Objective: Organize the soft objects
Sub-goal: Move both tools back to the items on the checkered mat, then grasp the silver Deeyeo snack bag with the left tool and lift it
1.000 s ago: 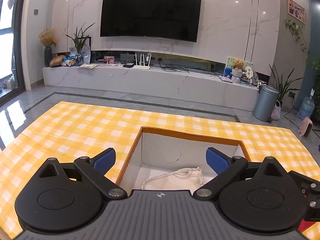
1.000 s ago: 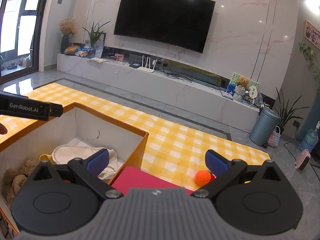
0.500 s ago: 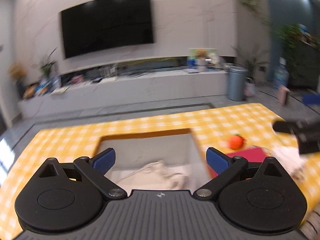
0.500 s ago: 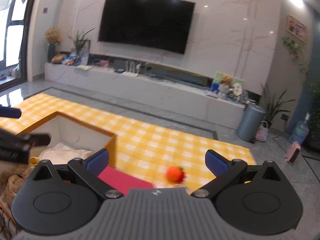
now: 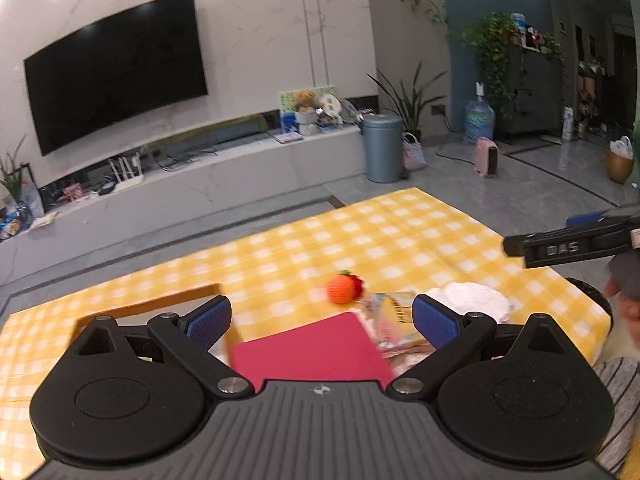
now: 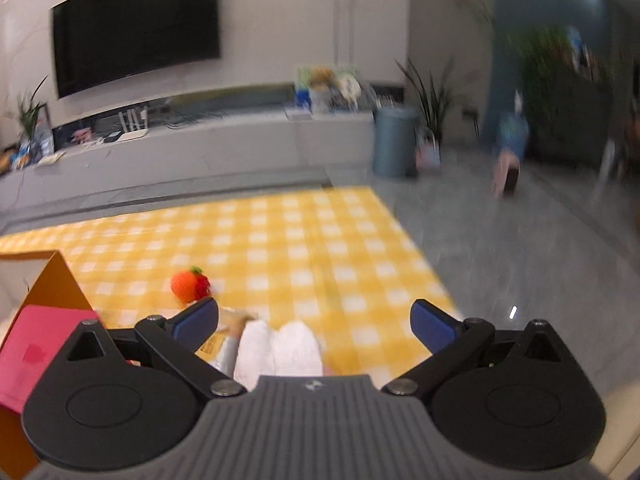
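Note:
My left gripper [image 5: 322, 318] is open above a flat pink-red cloth [image 5: 308, 354] that lies beside the orange-rimmed box [image 5: 152, 304]. Beyond it an orange crocheted ball [image 5: 340, 288] with a red and green top rests on the yellow checked tablecloth [image 5: 400, 236]. A clear packet [image 5: 394, 320] and a white fluffy item [image 5: 472, 298] lie to the ball's right. My right gripper [image 6: 314, 320] is open over the white fluffy item [image 6: 288, 346], with nothing between its fingers. The orange ball [image 6: 188, 286], the pink cloth [image 6: 38, 354] and the box wall [image 6: 52, 284] show on the left of that view.
The table's right edge [image 6: 420, 256] drops to grey floor. The other gripper's black body [image 5: 572, 244] and a hand [image 5: 624, 296] reach in at the right. A TV [image 5: 116, 68], a long low cabinet [image 5: 200, 184] and a grey bin [image 5: 382, 148] stand beyond the table.
Both grippers have swung right, away from the open box and toward the loose items. The box interior has left the left view; the white item now sits under the right gripper.

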{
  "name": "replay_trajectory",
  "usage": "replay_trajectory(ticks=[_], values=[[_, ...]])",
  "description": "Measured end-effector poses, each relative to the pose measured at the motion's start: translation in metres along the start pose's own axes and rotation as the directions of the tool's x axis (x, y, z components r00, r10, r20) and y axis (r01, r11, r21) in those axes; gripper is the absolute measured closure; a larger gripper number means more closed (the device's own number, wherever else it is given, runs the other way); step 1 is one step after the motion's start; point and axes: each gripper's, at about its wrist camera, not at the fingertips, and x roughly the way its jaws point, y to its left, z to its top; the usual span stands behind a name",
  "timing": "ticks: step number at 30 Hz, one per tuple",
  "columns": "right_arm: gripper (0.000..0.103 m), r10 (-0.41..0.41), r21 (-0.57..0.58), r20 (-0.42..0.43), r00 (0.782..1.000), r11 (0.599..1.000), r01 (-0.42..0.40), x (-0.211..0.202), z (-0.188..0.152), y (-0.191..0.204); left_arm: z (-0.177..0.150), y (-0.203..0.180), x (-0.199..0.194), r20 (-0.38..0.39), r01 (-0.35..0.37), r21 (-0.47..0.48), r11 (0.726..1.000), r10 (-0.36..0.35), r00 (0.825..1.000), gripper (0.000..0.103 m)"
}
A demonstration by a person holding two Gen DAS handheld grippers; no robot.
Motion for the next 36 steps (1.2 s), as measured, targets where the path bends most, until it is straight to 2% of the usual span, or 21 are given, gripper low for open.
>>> replay_trajectory(ticks=[5,8,11,16,18,23,25,28,30,34,36], values=[[0.003,0.058,0.094,-0.068,0.996,0.994,-0.051,0.026,-0.009,-0.012,0.009,-0.023,0.027,-0.071,0.058,0.010,0.998,-0.057,0.996,0.000],[0.003,0.057,0.107,-0.086,0.995,0.993,-0.047,0.032,-0.012,-0.013,0.015,-0.042,0.052,-0.143,0.103,0.037,0.994,-0.097,0.985,0.000],[0.003,0.061,0.138,-0.088,0.994,0.989,-0.049,0.037,-0.015,-0.023,0.019,-0.058,0.073,-0.181,0.158,0.053,0.986,-0.146,0.972,0.000],[0.003,0.069,0.225,-0.075,0.995,0.973,-0.051,0.036,-0.017,-0.040,0.031,-0.074,0.121,-0.296,0.219,-0.028,0.975,-0.218,0.930,0.000],[0.003,0.060,0.256,-0.075,0.995,0.966,-0.039,0.037,-0.018,-0.047,0.033,-0.081,0.139,-0.345,0.207,-0.014,0.978,-0.199,0.917,0.000],[0.003,0.049,0.295,-0.089,0.995,0.955,-0.021,0.041,-0.021,-0.058,0.033,-0.098,0.170,-0.379,0.121,0.118,0.986,-0.068,0.923,0.000],[0.003,0.041,0.304,-0.090,0.995,0.953,-0.012,0.042,-0.021,-0.062,0.031,-0.096,0.184,-0.416,0.118,0.116,0.986,-0.060,0.908,0.000],[0.003,0.047,0.321,-0.080,0.996,0.947,-0.019,0.041,-0.022,-0.067,0.027,-0.089,0.203,-0.488,0.093,0.067,0.993,-0.049,0.872,0.000],[0.003,0.053,0.327,-0.075,0.996,0.945,-0.025,0.040,-0.023,-0.069,0.025,-0.086,0.214,-0.513,0.084,0.076,0.994,-0.033,0.858,0.000],[0.003,0.056,0.323,-0.076,0.996,0.946,-0.028,0.040,-0.023,-0.068,0.019,-0.085,0.225,-0.523,0.028,0.132,0.991,0.046,0.851,0.000],[0.003,0.059,0.317,-0.075,0.995,0.948,-0.032,0.040,-0.023,-0.067,0.018,-0.083,0.229,-0.524,0.015,0.133,0.991,0.057,0.850,0.000]])
